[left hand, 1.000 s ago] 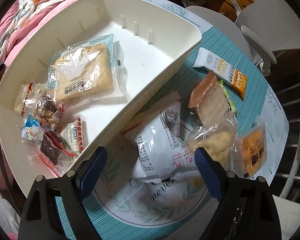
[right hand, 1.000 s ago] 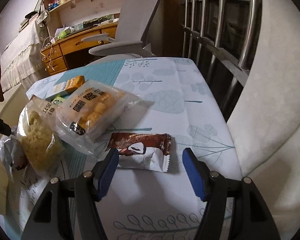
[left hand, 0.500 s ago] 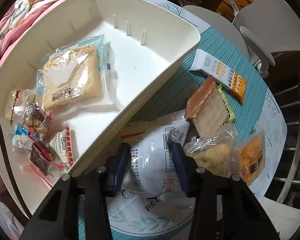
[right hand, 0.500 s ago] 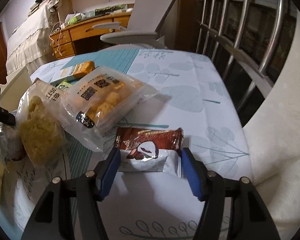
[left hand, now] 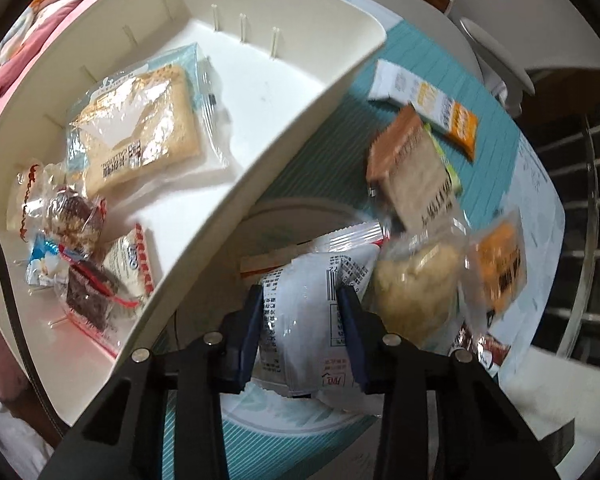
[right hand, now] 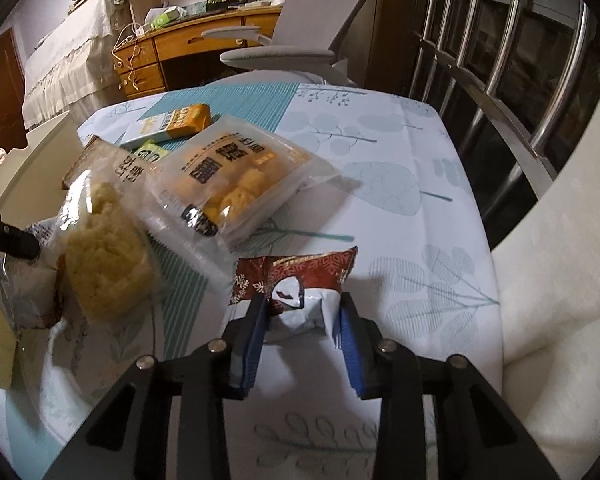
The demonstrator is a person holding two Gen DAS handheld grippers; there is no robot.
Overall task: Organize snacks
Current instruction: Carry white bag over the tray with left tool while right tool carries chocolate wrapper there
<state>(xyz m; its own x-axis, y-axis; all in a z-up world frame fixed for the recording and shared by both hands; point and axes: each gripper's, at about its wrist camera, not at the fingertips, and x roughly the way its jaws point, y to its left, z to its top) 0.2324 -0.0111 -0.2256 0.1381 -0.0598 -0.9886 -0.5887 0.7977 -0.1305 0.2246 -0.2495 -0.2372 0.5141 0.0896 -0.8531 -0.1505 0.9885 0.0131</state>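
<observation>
In the left wrist view my left gripper (left hand: 300, 296) points down and is shut on a white printed snack bag (left hand: 300, 320) beside the white tray (left hand: 320, 92). A cracker pack (left hand: 140, 132) and several small sweets (left hand: 76, 220) lie in the tray. In the right wrist view my right gripper (right hand: 303, 308) has its jaws closing on a red and white snack packet (right hand: 300, 276); the pads press its bunched white end. To its left lie a pale puffed-snack bag (right hand: 104, 256), an orange cracker bag (right hand: 236, 176) and an orange and white box (right hand: 176, 124).
A brown packet (left hand: 412, 168) leans on the puffed-snack bag. The leaf-print tablecloth (right hand: 400, 200) ends at metal rails (right hand: 500, 80) and a cream cushion (right hand: 560, 280) on the right. A grey office chair (right hand: 292, 52) and a wooden desk (right hand: 204, 44) stand behind. Pink bedding (left hand: 4, 80) lies beyond the tray.
The left jaws went from wide open to shut on the white bag. The right jaws narrowed around the red and white packet, which has bunched up between them.
</observation>
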